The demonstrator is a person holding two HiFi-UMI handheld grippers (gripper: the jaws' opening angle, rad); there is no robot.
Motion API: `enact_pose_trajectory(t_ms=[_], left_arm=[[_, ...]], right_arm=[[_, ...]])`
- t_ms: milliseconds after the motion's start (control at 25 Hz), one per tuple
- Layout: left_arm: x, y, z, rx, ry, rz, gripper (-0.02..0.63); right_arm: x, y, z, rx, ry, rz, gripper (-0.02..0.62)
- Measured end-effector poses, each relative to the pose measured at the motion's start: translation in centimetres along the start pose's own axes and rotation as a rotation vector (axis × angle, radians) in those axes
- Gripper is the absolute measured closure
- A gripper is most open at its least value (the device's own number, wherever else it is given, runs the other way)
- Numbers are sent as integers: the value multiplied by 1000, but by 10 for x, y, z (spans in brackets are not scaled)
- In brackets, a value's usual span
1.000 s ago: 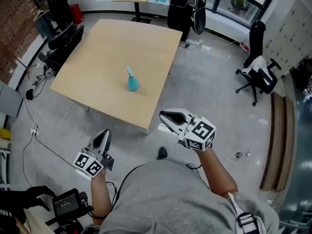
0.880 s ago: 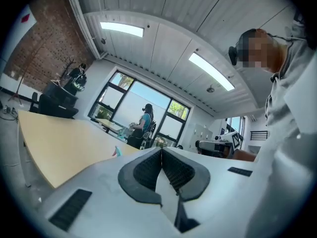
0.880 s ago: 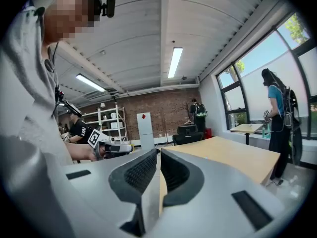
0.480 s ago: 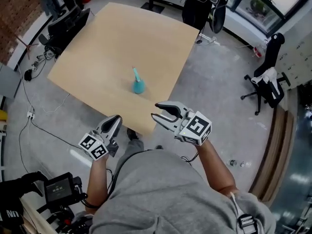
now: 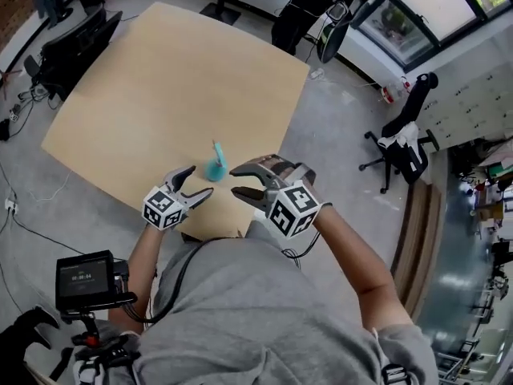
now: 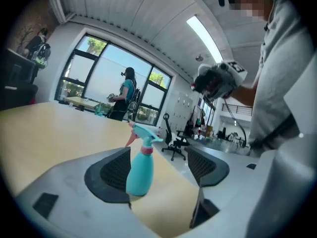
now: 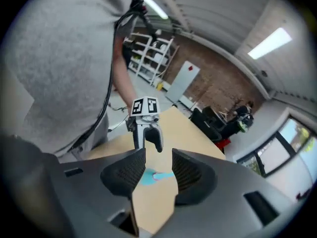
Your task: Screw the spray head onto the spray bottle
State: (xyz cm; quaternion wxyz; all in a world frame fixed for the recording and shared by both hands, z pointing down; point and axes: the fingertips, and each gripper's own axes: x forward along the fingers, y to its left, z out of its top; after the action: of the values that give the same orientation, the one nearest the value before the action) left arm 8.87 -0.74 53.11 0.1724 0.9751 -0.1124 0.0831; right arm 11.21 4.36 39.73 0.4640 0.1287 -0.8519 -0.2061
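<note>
Teal plastic spray bottle (image 5: 216, 167), pink collar, upright on wood bench (image 5: 160, 79). L gripper (image 5: 200, 180), R gripper (image 5: 235, 180): ribbed fingers opening, nothing clamped, bottle ahead.

Room bright. Daylight from big windows (image 6: 106, 78), long ceiling lamps (image 6: 203, 32) too. Sky through glass pale. Table (image 5: 160, 79) evenly lit, shadows soft. My two gripper views bend round, corners black. Bottle (image 6: 141, 171) sharp in my left gripper view; far room bit soft.
</note>
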Motion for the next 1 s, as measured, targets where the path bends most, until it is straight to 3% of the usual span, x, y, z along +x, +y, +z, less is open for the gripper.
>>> enact_pose_trajectory(t_ms=[200, 360, 480, 760, 1000], left_arm=[[57, 37, -34, 121, 69, -34, 229], [96, 30, -58, 240, 142, -107, 190], [120, 27, -79, 320, 198, -136, 170], [147, 24, -104, 342, 229, -144, 169], [145, 57, -124, 289, 216, -146, 196]], right_arm=[[58, 2, -54, -389, 173, 275, 446], [85, 15, -98, -654, 225, 494, 414], [98, 18, -119, -814, 214, 548, 399], [136, 34, -135, -942, 144, 597, 400], [172, 24, -130, -884, 119, 647, 416]])
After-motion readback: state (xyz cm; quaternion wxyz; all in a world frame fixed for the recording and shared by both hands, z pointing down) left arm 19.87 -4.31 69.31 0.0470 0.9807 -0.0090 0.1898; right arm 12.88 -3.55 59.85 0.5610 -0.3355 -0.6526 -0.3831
